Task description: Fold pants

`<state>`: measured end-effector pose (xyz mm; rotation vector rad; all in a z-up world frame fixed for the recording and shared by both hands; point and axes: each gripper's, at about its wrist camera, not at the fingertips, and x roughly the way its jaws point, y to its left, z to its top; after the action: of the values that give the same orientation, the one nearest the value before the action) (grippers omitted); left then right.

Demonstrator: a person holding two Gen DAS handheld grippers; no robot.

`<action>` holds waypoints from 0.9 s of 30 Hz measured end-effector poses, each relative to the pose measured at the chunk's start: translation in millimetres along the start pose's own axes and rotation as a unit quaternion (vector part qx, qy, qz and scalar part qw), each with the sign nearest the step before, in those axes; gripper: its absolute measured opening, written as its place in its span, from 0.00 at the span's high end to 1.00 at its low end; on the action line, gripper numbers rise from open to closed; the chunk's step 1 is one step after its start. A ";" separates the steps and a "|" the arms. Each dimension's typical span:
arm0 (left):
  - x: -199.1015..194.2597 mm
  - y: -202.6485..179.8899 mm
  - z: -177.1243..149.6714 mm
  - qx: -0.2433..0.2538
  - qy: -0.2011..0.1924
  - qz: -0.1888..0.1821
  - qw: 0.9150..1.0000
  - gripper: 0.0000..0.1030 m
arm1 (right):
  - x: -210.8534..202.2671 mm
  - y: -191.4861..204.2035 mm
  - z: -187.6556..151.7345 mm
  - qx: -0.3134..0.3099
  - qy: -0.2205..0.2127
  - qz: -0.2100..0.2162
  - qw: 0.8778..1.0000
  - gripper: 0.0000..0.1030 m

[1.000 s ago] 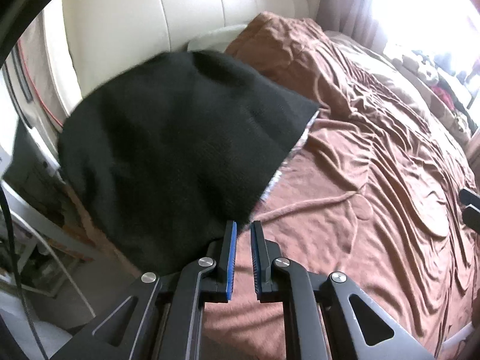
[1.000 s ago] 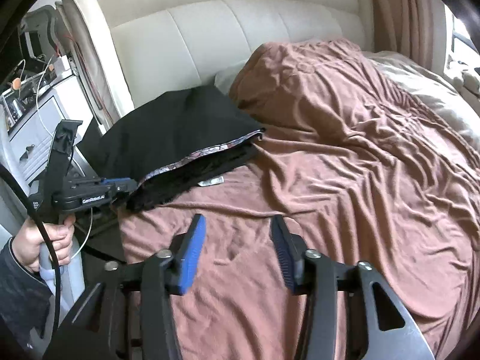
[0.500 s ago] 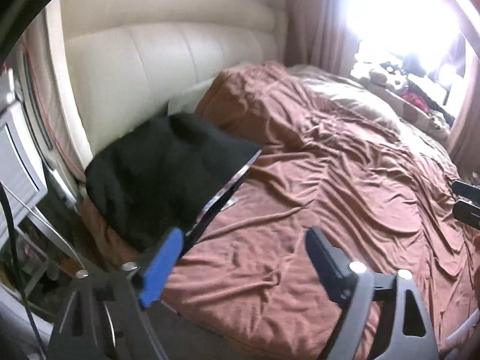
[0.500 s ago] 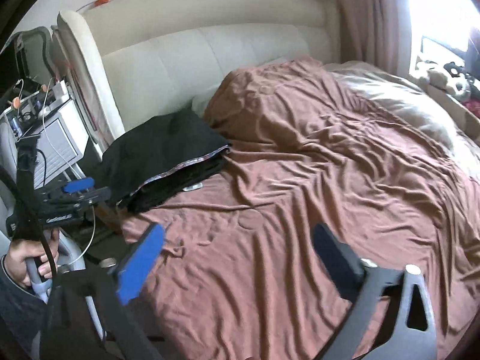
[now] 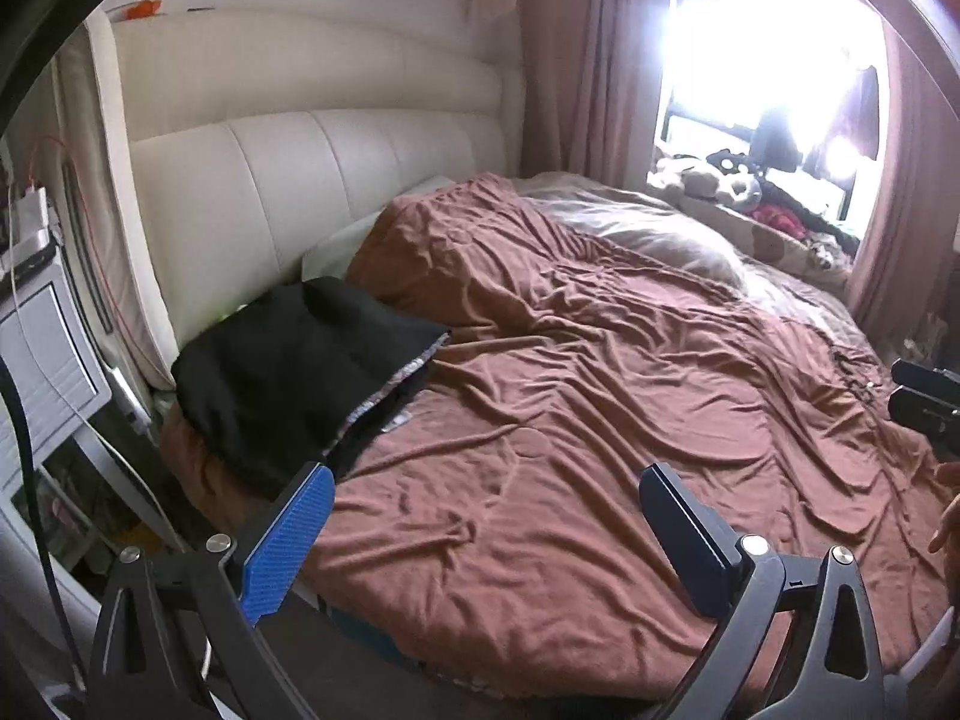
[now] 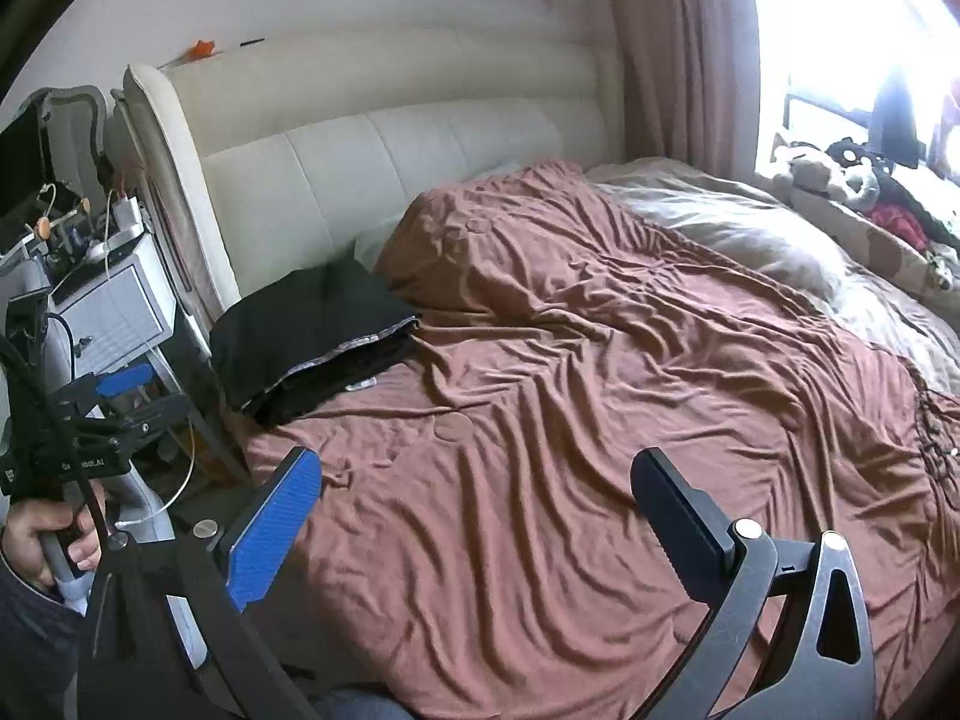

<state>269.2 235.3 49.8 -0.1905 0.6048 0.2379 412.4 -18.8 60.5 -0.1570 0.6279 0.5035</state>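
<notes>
Pants, black and folded, lie at the bed's headboard corner on the brown cover; left gripper has just been opening, jaws wide and empty; right gripper likewise spread, holding nothing

My left black two-finger gripper and my right black two-finger gripper hang with nothing between their blue-padded fingers, jaws spread wide after just opening; my left hand clasps its handle.
</notes>
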 end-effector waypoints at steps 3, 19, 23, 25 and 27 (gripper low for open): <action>-21.7 -8.0 -5.5 -0.007 -0.007 -0.013 1.000 0.00 | -28.0 3.0 -12.3 0.002 -0.013 0.001 1.000 0.00; -121.0 -60.2 -37.9 0.023 -0.058 -0.056 0.997 0.00 | -147.2 1.8 -72.9 0.031 -0.062 -0.029 0.997 0.00; -143.5 -75.8 -49.0 0.034 -0.075 -0.074 0.994 0.00 | -175.2 4.9 -90.6 0.034 -0.076 -0.042 0.996 0.00; -152.8 -84.2 -55.0 0.041 -0.079 -0.085 0.992 0.00 | -190.2 5.6 -102.0 0.035 -0.083 -0.049 0.995 0.00; -160.3 -90.5 -61.1 0.047 -0.084 -0.092 0.991 0.00 | -202.8 5.6 -112.2 0.036 -0.088 -0.054 0.994 0.00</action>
<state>133.5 107.4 103.3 -0.1322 0.4278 0.0464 210.3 -128.0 91.7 -0.0762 0.4616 0.3839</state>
